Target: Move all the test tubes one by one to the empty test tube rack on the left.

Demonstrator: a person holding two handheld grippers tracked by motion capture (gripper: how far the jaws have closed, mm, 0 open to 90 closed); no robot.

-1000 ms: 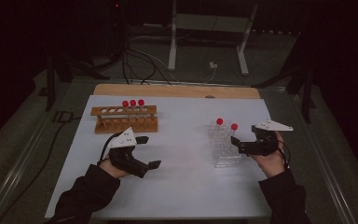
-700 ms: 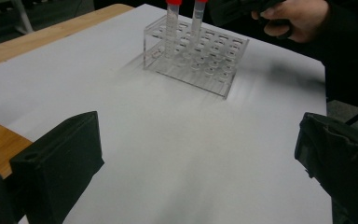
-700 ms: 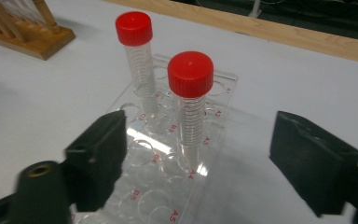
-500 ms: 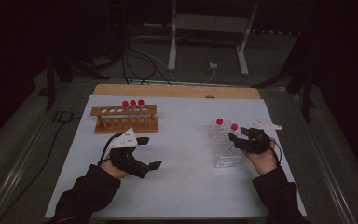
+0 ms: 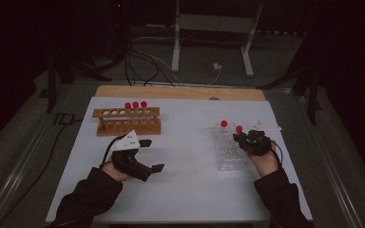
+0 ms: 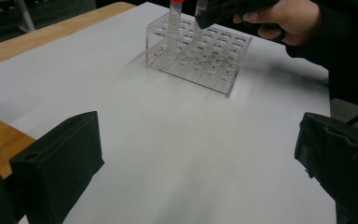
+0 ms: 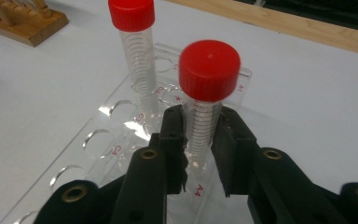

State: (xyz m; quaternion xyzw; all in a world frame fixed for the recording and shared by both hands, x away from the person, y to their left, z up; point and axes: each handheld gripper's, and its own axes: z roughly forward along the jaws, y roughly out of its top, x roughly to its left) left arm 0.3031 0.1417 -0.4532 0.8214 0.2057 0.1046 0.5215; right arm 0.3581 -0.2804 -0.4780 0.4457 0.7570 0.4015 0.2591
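A clear plastic rack (image 5: pixel 228 159) stands on the white mat at the right, with two red-capped tubes upright in it. My right gripper (image 5: pixel 240 137) (image 7: pixel 200 135) comes at it from the right. Its jaws have just been closing and now press on the nearer tube (image 7: pixel 209 70) (image 5: pixel 239 128) just under its cap. The second tube (image 7: pixel 140 65) (image 5: pixel 224 123) stands free behind it. My left gripper (image 5: pixel 152 155) (image 6: pixel 198 177) rests on the mat at the left, open, with nothing between its jaws. From there I see the clear rack (image 6: pixel 233 79) and the right hand (image 6: pixel 279 18).
A wooden rack (image 5: pixel 128 124) (image 7: pixel 23 18) with three red-capped tubes (image 5: pixel 135 104) stands at the back left. A wooden board (image 5: pixel 180 91) runs along the mat's far edge. Cables and a metal stand (image 5: pixel 209 42) lie beyond the table.
My right gripper has moved left and down to the nearer tube and its jaws have shut on it. The left hand has stayed where it was.
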